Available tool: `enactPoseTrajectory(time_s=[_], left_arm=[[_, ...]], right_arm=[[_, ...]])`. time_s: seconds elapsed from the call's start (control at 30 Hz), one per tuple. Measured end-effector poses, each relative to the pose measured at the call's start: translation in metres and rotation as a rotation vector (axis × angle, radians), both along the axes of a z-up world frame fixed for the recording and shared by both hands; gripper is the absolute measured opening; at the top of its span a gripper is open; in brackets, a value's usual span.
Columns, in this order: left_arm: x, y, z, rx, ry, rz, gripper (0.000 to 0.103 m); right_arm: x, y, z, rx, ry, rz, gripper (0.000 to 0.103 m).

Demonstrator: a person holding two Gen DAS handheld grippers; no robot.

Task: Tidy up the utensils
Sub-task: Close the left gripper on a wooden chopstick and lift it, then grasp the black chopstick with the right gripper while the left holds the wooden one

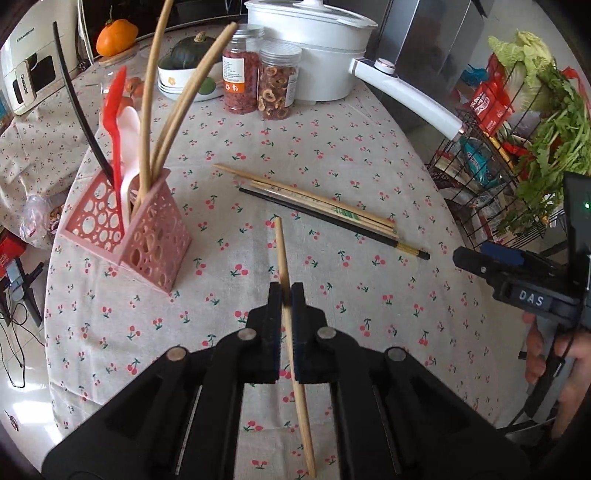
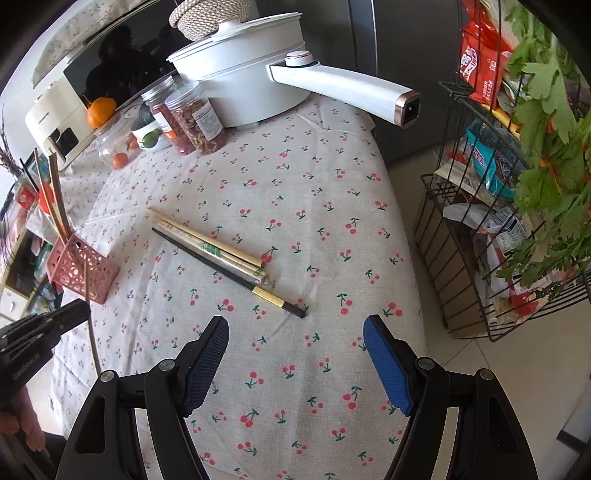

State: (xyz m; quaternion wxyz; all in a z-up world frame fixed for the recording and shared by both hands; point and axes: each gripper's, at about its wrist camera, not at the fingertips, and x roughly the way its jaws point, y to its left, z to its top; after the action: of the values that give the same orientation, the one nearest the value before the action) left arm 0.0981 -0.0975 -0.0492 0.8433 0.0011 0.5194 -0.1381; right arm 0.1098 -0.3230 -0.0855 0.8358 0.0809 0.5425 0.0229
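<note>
My left gripper [image 1: 286, 291] is shut on a single wooden chopstick [image 1: 281, 254], held above the cherry-print tablecloth with its tip pointing away. A pink perforated utensil holder [image 1: 147, 236] stands to the left, holding long wooden utensils, a red spatula [image 1: 114, 122] and a white spoon. A bundle of wooden chopsticks [image 1: 314, 199] and one black chopstick [image 1: 332, 221] lie on the cloth beyond. My right gripper [image 2: 295, 332] is open and empty, just short of the black chopstick [image 2: 229, 273] and the wooden bundle [image 2: 210, 240]. The holder also shows in the right wrist view [image 2: 83, 269].
A white electric pot [image 1: 317, 55] with a long handle [image 2: 343, 88] stands at the back. Two clear jars [image 1: 258, 81], a bowl with a squash [image 1: 184, 70] and an orange pumpkin [image 1: 116, 35] stand near it. A wire rack [image 2: 498, 221] with greens and packets stands right of the table.
</note>
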Motion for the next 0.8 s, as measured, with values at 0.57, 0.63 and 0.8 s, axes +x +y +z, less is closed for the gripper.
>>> enactPoseTrajectory(time_s=[0.57,0.63,0.8], left_arm=[[-0.026,0.117,0.044,-0.125,-0.174,0.048,0.005],[-0.025,0.127,0.046,-0.149,-0.170,0.063,0.005],[-0.025,0.144,0.052,-0.184,-0.182,0.092,0.004]], right_arm=[[0.066,0.121,-0.026,0.051,-0.031,0.243,0.039],[0.076,0.129,-0.028,0.057,-0.036,0.249,0.039],[0.098,0.144,-0.040,0.083,-0.013,0.259,0.032]])
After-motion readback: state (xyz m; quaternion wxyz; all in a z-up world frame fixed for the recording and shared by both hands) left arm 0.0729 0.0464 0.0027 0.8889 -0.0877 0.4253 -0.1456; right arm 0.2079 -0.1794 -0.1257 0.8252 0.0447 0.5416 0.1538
